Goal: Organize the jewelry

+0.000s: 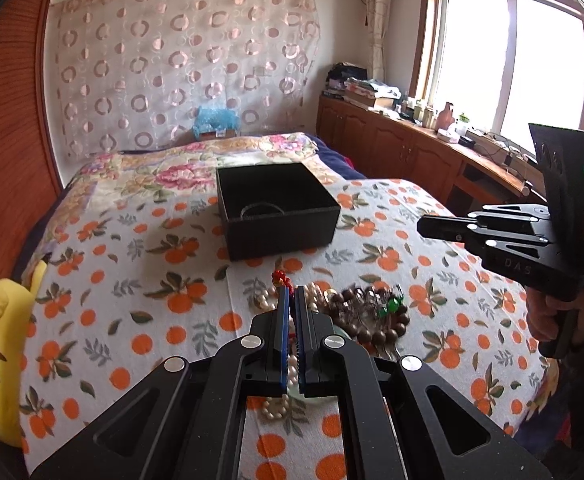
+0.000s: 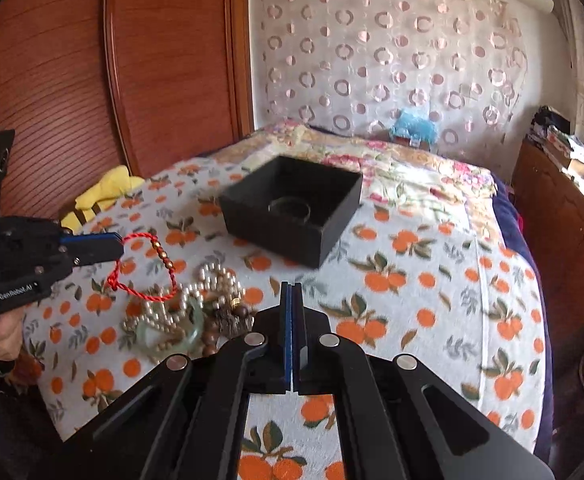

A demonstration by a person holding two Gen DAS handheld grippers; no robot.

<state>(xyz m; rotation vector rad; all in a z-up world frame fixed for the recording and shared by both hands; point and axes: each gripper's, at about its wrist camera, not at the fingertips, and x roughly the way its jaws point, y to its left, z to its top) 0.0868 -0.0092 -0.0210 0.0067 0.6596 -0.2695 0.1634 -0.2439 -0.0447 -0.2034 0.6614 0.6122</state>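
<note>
My left gripper (image 2: 118, 245) is clamped on the red cord bracelet (image 2: 148, 268), lifted partly clear of the pile, while my right gripper (image 2: 293, 292) is pressed together on nothing, above the orange-print bedspread (image 2: 432, 280). The black box (image 2: 292, 208) farther up the bed holds only one dark bangle (image 2: 289, 205), I judge. The pearl strands (image 2: 212, 284), jade bangle (image 2: 172, 336) and wooden beads (image 1: 388, 332) are yet unsorted, so most work remains.
</note>
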